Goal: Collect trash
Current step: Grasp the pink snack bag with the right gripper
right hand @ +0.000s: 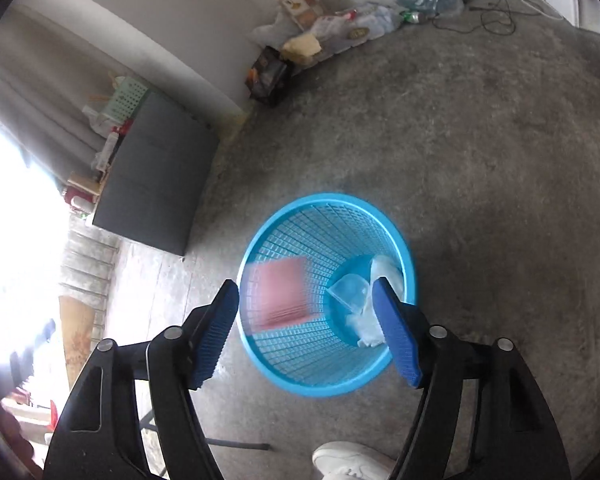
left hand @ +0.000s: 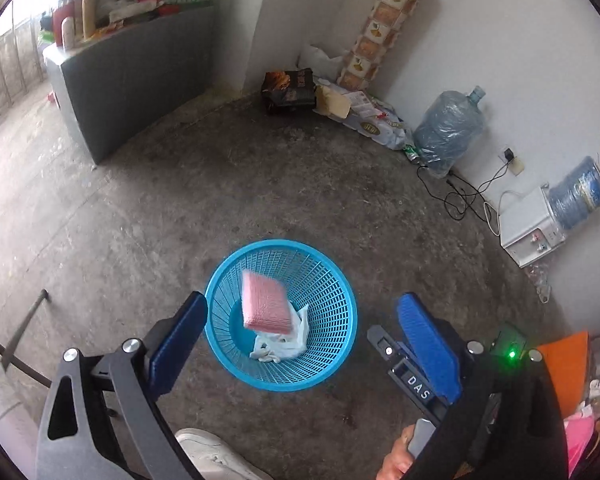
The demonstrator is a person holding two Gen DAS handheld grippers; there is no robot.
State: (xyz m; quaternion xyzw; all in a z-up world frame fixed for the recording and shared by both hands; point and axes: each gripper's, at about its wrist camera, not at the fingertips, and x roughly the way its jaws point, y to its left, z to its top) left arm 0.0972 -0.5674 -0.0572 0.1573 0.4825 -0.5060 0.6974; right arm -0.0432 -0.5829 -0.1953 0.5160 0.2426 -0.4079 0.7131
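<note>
A blue plastic mesh basket point(left hand: 220, 344) stands on the concrete floor; it also shows in the right wrist view point(right hand: 340, 216). A pink flat packet point(left hand: 266, 300) is blurred in mid-air inside the basket's mouth, free of both grippers; the right wrist view shows it too point(right hand: 284, 292). White and clear plastic trash point(left hand: 284, 340) lies at the basket's bottom, also seen in the right wrist view point(right hand: 360, 304). My left gripper point(left hand: 300, 320) is open above the basket. My right gripper point(right hand: 306, 304) is open above the basket, empty.
A grey cabinet point(left hand: 140, 76) with bottles stands at the far left. Bags and cardboard point(left hand: 332, 96) lie in the corner. Water jugs point(left hand: 448, 128), cables and a white dispenser point(left hand: 532, 228) line the right wall. A white shoe point(left hand: 216, 456) is at the bottom.
</note>
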